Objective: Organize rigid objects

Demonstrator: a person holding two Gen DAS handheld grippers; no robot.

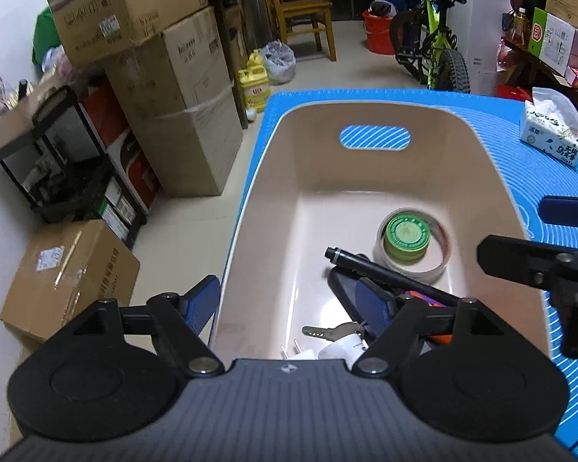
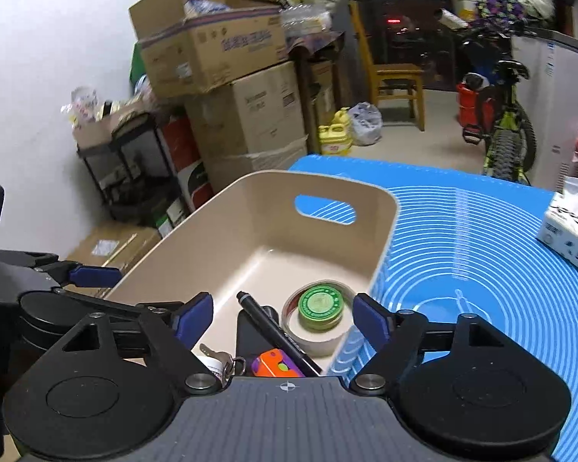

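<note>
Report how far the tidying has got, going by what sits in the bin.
Done: the beige bin already holds a tape roll with a green tin inside it, a black marker, keys and an orange toy. In hand: nothing; left gripper and right gripper are open over the bin. Left: only the tissue pack shows on the blue mat.

Left gripper (image 1: 289, 308) and right gripper (image 2: 283, 317), both pointing forward and tilted downward, side by side; each with jaws spread wide and nothing between them.
</note>
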